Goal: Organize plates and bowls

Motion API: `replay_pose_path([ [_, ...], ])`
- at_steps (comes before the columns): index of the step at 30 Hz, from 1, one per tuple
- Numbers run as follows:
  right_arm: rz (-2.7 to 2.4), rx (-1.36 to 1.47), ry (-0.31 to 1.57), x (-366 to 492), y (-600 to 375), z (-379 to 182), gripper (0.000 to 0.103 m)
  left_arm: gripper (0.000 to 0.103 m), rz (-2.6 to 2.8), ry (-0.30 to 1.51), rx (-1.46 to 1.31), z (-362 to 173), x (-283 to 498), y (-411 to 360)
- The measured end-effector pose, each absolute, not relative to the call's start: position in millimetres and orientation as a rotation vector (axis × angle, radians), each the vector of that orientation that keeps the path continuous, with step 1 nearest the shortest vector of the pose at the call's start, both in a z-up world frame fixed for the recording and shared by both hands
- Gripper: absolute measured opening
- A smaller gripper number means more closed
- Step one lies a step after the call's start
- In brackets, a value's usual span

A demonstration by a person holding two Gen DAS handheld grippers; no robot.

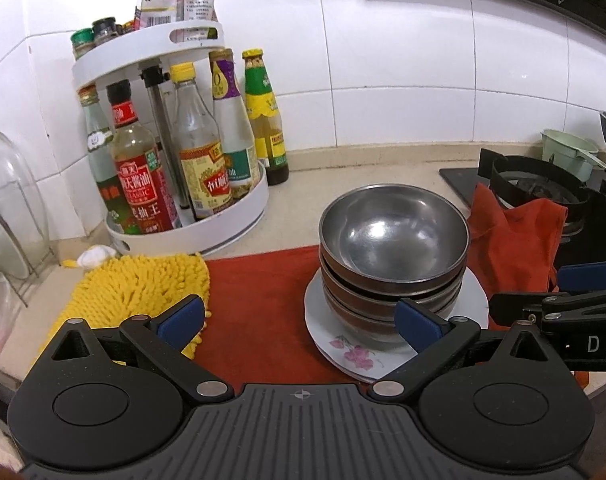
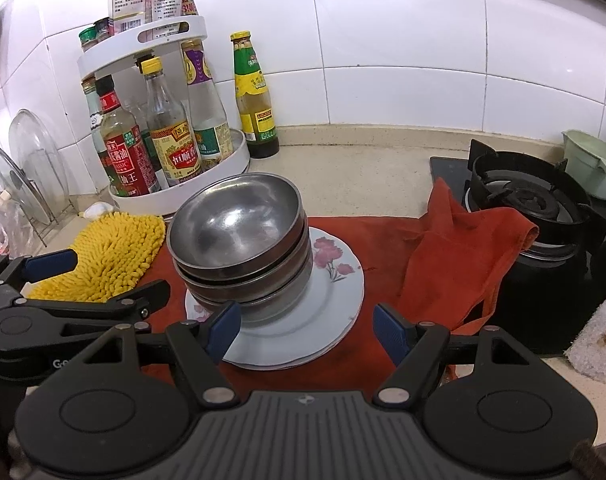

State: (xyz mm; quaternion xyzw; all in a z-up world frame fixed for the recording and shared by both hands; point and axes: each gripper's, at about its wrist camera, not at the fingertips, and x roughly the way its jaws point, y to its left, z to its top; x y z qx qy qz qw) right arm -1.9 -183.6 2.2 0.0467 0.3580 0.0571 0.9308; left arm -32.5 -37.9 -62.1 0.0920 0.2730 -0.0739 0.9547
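A stack of several steel bowls (image 1: 395,240) (image 2: 235,224) stands on a few white flowered plates (image 1: 359,354) (image 2: 331,300), which rest on a red cloth (image 1: 259,304) (image 2: 363,364). My left gripper (image 1: 301,320) is open just left of the stack, and its right pad overlaps the bottom bowl in its own view. From the right wrist view the left gripper (image 2: 121,274) reaches in from the left, its lower fingertip close to the stack. My right gripper (image 2: 307,330) is open in front of the plates' near rim with nothing held. The left wrist view has the right gripper (image 1: 527,292) just right of the plates.
A white two-tier turntable (image 1: 239,216) (image 2: 223,168) of sauce bottles stands behind, with a yellow chenille mitt (image 1: 139,284) (image 2: 111,256) beside it. Glass lids (image 2: 31,168) lean at far left. A gas burner (image 2: 527,196), black pot (image 2: 551,280) and green cup (image 2: 591,168) crowd the right.
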Motion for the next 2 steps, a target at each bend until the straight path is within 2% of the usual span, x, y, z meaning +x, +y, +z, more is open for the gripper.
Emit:
replay_pose_path([
  [2, 0.121, 0.096, 0.732, -0.5, -182.3, 2.2, 0.069, 0.103, -0.153, 0.546, 0.198, -61.1, -31.5, -36.8],
])
